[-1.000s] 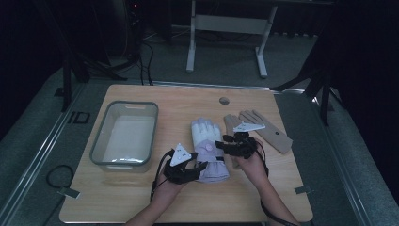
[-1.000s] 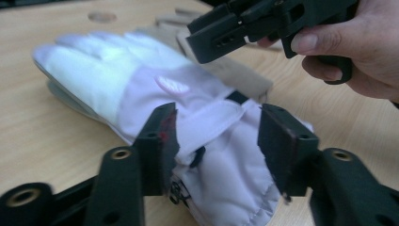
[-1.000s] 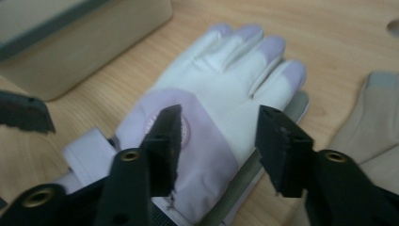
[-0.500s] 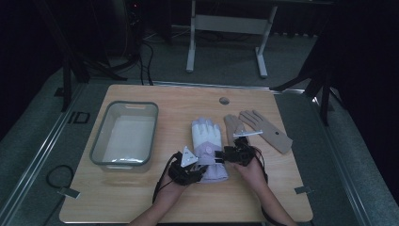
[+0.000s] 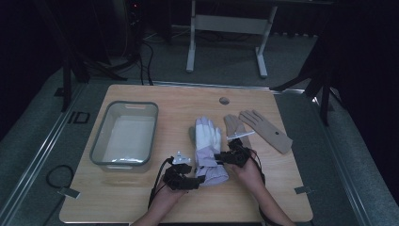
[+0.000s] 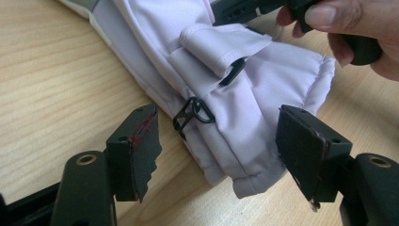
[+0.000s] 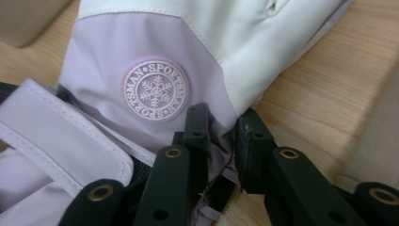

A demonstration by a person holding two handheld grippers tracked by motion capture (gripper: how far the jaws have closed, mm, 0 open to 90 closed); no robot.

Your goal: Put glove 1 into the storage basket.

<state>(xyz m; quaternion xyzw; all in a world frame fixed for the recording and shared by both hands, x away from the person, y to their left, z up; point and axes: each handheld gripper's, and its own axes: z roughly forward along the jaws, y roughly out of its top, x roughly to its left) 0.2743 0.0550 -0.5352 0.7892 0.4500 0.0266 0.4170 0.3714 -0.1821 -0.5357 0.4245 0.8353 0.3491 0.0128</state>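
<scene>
The left gripper (image 6: pixel 221 150) stands with its jaws wide apart, one on each side of the cuff end of the white ski glove (image 6: pixel 244 94), neither pad touching the fabric; a small black clip (image 6: pixel 193 114) on the cuff lies just ahead of the gap. The right gripper (image 7: pixel 221 141) is pinched on a fold of the same glove's lilac cuff edge, just below a round snowflake badge (image 7: pixel 155 89). From the high view, both grippers (image 5: pixel 184 178) (image 5: pixel 230 157) meet at the glove's (image 5: pixel 207 141) cuff near the middle of the desk (image 5: pixel 188 207), toward its near edge, the glove's fingers pointing to the far edge. A pair of tan gloves (image 5: pixel 263 129) lies just right of it. A grey tub (image 5: pixel 124 134) sits well apart by the left edge.
</scene>
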